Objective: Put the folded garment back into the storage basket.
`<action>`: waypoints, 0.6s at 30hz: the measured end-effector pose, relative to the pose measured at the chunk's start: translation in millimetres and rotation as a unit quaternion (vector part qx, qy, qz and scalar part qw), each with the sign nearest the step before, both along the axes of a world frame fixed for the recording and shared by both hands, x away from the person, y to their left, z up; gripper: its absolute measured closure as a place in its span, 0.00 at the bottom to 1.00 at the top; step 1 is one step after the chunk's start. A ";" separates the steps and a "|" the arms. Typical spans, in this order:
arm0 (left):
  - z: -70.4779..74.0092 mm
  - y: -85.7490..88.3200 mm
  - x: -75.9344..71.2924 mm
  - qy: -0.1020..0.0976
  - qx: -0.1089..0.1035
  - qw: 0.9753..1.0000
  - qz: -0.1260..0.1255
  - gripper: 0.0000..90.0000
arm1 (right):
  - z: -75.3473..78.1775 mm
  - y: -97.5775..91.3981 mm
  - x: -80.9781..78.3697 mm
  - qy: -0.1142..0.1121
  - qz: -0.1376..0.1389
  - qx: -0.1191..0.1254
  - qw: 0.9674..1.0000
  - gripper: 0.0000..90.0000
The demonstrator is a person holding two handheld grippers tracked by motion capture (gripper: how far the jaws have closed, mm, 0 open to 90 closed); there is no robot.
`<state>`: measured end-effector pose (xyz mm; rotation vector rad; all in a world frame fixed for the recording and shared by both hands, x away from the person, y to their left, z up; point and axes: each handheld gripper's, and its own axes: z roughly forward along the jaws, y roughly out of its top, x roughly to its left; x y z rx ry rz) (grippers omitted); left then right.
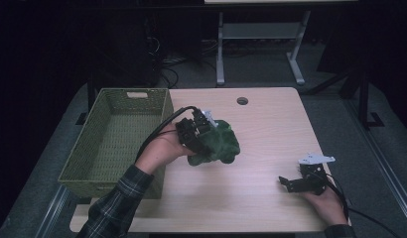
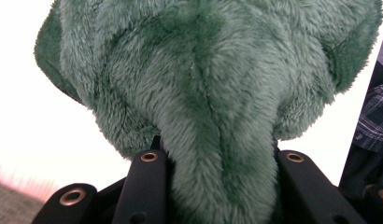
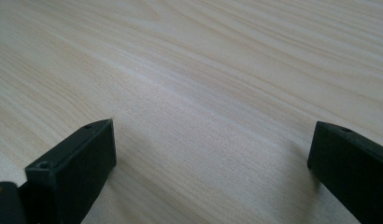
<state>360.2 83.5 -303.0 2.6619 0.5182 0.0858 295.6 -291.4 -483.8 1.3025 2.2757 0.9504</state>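
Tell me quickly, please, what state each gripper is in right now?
Left gripper: shut on the green plush toy, beside the green basket.
Right gripper: open, holding nothing, low over the wooden table.

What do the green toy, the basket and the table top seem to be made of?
Green toy: soft plush fabric, matt, judging by its dense short fuzzy pile and a visible seam; it is clamped in the left gripper. Basket: woven, olive green, with a regular plaited pattern; natural fibre or plastic cannot be told. Table top: light wood or wood-look laminate, smooth, with long fine grain lines.
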 end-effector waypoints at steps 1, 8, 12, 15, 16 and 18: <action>2.4 3.6 0.7 -0.001 0.000 1.000 0.005 0.74 | 0.0 0.0 0.0 0.000 0.000 0.000 1.000 0.01; 15.4 25.5 4.5 -0.011 0.006 1.000 0.028 0.74 | 0.0 0.1 -0.1 0.000 0.000 0.000 1.000 0.01; 22.7 40.9 6.7 -0.018 0.007 0.999 0.044 0.74 | 0.0 0.1 -0.1 0.000 0.000 0.000 1.000 0.01; 26.8 54.5 8.3 -0.022 0.007 0.998 0.057 0.74 | 0.0 0.1 0.0 0.000 -0.001 0.000 1.000 0.01; 27.8 59.0 8.9 -0.022 0.003 0.998 0.063 0.74 | 0.0 0.2 0.0 0.000 -0.001 0.000 1.000 0.01; 29.5 68.5 9.8 -0.024 -0.001 0.997 0.075 0.74 | 0.0 0.3 0.0 0.000 -0.001 0.000 1.000 0.01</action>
